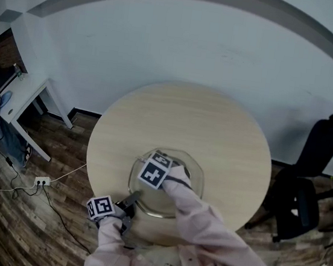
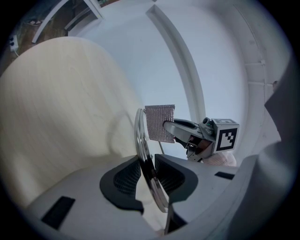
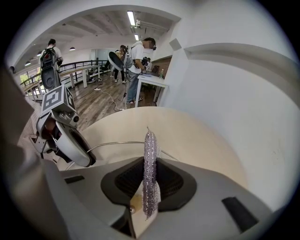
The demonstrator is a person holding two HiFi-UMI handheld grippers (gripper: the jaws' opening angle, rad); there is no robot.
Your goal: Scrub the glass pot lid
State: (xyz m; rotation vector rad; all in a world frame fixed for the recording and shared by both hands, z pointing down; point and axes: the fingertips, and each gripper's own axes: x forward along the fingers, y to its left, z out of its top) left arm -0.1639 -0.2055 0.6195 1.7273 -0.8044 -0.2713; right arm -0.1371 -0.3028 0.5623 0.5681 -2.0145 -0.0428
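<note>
Glass, metal-rimmed: the pot lid (image 1: pixel 169 192) is over the near part of the round pale-wood counter (image 1: pixel 216 127). My left gripper (image 2: pixel 149 176) comes in from the near edge, its jaws closed on the lid's rim, which passes edge-on between the ribbed pads (image 2: pixel 125 177). My right gripper (image 3: pixel 150 176) points steeply down over the lid, its jaws pinching a silvery mesh scrubbing pad (image 3: pixel 150 157) that stands edge-on between them. In the left gripper view the pad hangs flat just beside the lid's far rim. Whether the lid rests on the counter cannot be told. A black office chair (image 1: pixel 315 179) stands right of the counter.
</note>
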